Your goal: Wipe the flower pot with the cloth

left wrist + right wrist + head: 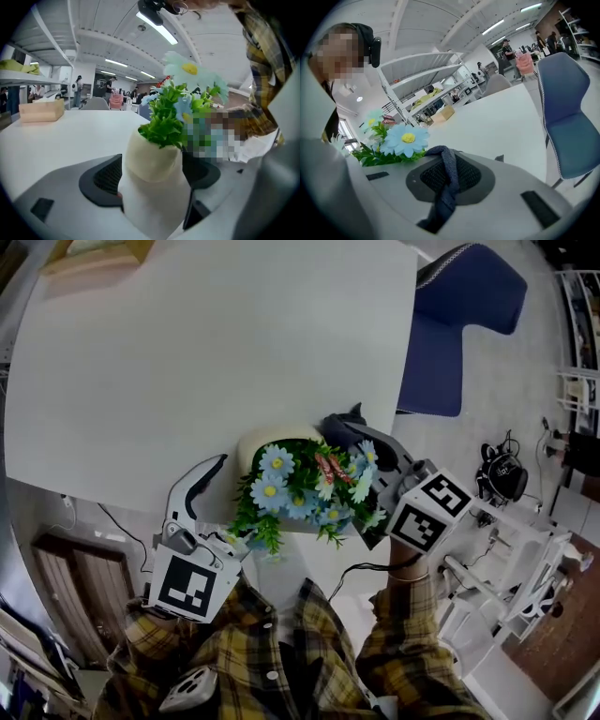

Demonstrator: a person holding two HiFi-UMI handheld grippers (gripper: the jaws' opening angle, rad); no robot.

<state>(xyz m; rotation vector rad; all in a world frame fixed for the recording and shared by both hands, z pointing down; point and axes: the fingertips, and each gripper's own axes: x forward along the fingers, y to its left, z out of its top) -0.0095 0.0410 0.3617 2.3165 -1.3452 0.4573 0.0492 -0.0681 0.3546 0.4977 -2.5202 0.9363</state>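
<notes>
Left tool (151,187) is clenched on the cream, smooth-sided flower pot (258,440). In the left gripper view the pot fills the gap, a dark ribbed pad pressing on each side of it. The pot sits in the lower centre of the head view, right over the near edge of the wide white tabletop (206,362). I cannot tell whether its base rests on that surface or hangs just off it.

Out of the pot bursts a bunch of artificial blue daisies with yellow centres and green leaves (300,488), spreading toward the lower centre of the frame and hiding most of the pot's rim.

Over at the right, my right tool (352,432) is grasping the dark blue woven cloth (449,183). In the right gripper view a twisted strip of it runs across the black pad and down into the slot between the jaws, pinched tight. That tool lies just beside the flowers, at their upper right in the head view, with one big daisy close at the left of its own view. Whether the cloth is touching the pot's wall I cannot tell; leaves and petals cover that spot.

A blue padded chair (450,324) stands at the upper right, off the tabletop's edge. A tan rectangular box (94,259) sits on the tabletop at the upper left. My yellow plaid sleeves (412,615) fill the bottom of the frame.
</notes>
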